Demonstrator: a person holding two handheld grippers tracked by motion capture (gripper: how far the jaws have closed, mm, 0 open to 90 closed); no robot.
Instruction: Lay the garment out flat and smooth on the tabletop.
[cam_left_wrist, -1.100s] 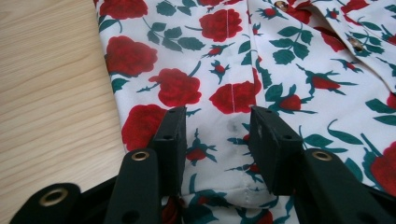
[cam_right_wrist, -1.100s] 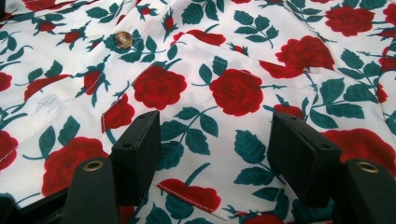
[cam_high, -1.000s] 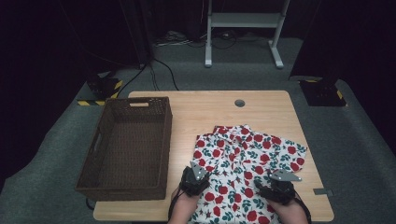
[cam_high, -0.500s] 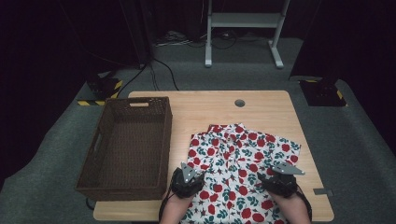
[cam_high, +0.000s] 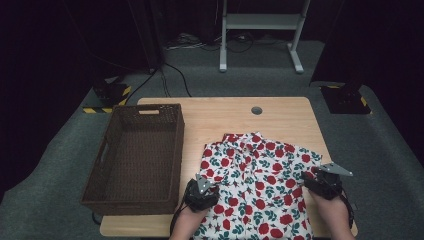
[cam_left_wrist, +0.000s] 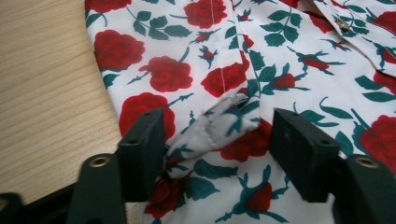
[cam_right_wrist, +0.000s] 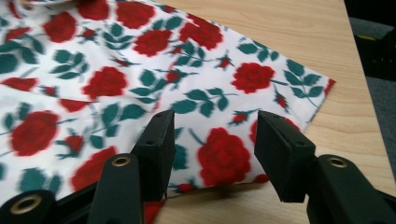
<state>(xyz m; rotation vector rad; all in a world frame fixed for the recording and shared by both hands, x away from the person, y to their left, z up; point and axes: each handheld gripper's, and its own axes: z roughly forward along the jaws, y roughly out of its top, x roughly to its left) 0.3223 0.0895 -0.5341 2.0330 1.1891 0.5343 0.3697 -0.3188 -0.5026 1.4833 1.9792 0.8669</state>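
A white shirt (cam_high: 260, 185) printed with red roses and green leaves lies spread on the wooden table, its lower part hanging over the near edge. My left gripper (cam_high: 204, 191) rests at the shirt's left edge, open; a raised fold of cloth (cam_left_wrist: 219, 126) lies between its jaws. My right gripper (cam_high: 324, 181) sits at the shirt's right edge, open over flat fabric (cam_right_wrist: 219, 154) near the sleeve corner (cam_right_wrist: 322, 88).
A dark woven basket (cam_high: 137, 160) stands on the left part of the table (cam_high: 225, 115), close beside the shirt. A round cable hole (cam_high: 256, 110) sits near the far edge. Beyond the table are grey carpet, cables and a white stand (cam_high: 260, 30).
Both grippers have spread apart: the left moved left to the shirt's left edge, the right moved right to its right edge. The shirt now lies wider and flatter.
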